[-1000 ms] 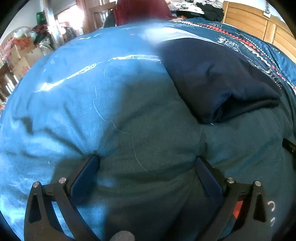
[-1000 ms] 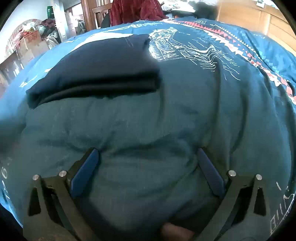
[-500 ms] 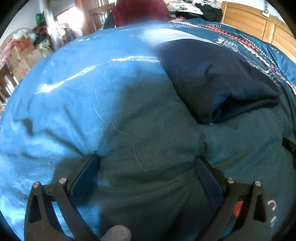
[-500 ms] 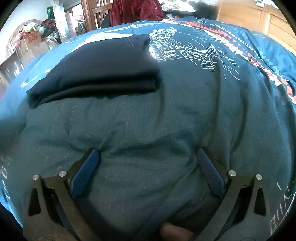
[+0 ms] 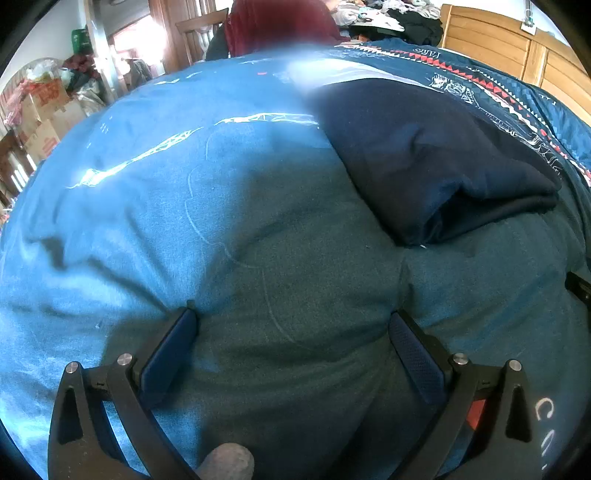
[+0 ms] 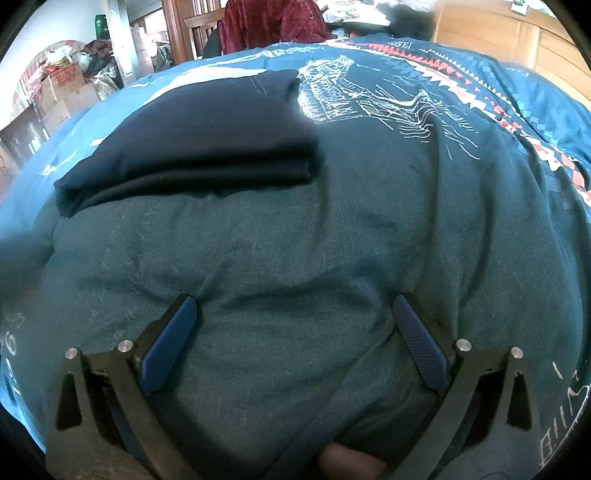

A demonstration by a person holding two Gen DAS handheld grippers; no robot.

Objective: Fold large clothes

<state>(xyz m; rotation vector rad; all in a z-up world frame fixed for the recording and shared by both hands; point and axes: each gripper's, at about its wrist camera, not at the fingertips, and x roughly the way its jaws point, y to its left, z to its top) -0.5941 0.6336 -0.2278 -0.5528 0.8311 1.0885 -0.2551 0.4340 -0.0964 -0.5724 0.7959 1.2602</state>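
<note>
A dark navy garment point(image 5: 436, 162) lies folded into a thick rectangle on a blue printed bedspread point(image 5: 166, 192). In the left wrist view it sits ahead and to the right of my left gripper point(image 5: 291, 325), which is open and rests low on the bedspread, nothing held. In the right wrist view the same navy garment point(image 6: 207, 140) lies ahead and to the left of my right gripper point(image 6: 295, 314). That gripper is open too, its blue pads point(image 6: 421, 343) pressed against bunched bedspread point(image 6: 369, 221) fabric. A fingertip point(image 5: 229, 461) shows at the bottom edge.
A wooden headboard point(image 5: 517, 48) runs along the far right. A chair draped in red cloth point(image 6: 269, 22) stands beyond the bed. Cardboard boxes point(image 5: 44, 118) and clutter pile up at the far left. Clothes point(image 5: 391, 14) are heaped at the back.
</note>
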